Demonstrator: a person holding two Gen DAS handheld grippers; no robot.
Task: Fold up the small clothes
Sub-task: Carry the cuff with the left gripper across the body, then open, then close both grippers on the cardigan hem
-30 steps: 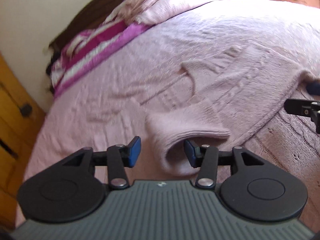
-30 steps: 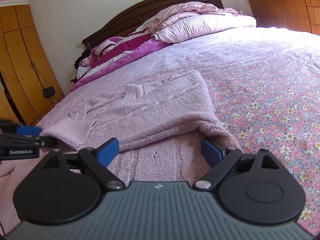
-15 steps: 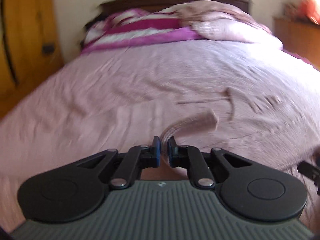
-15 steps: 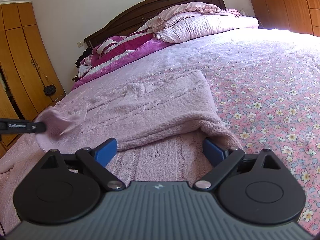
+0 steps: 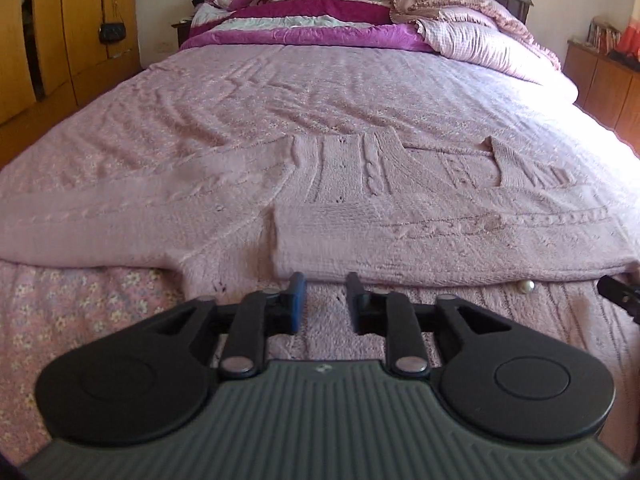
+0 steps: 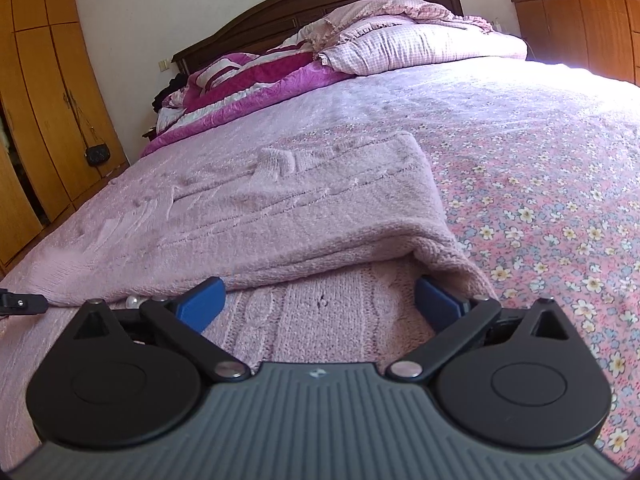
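A pale pink knitted sweater (image 5: 400, 216) lies flat on the bed, one sleeve folded across its body and the other sleeve (image 5: 100, 208) stretched out to the left. It also shows in the right wrist view (image 6: 280, 216). My left gripper (image 5: 323, 294) is open and empty, low over the sweater's near edge. My right gripper (image 6: 320, 300) is wide open and empty at the sweater's right fold, its fingers on either side of the lower knit layer. A white pearl button (image 5: 525, 287) shows under the folded edge.
The floral pink bedspread (image 6: 540, 200) covers the bed. A magenta striped blanket (image 5: 304, 20) and a pink quilt (image 6: 420, 40) are piled at the dark headboard. Wooden wardrobes (image 6: 40, 100) stand on the left, a wooden cabinet (image 6: 580, 28) on the right.
My left gripper shut on the sleeve cuff, carried it across the sweater, then opened and let it go. The sleeve now lies flat. The right gripper has stayed in place, open.
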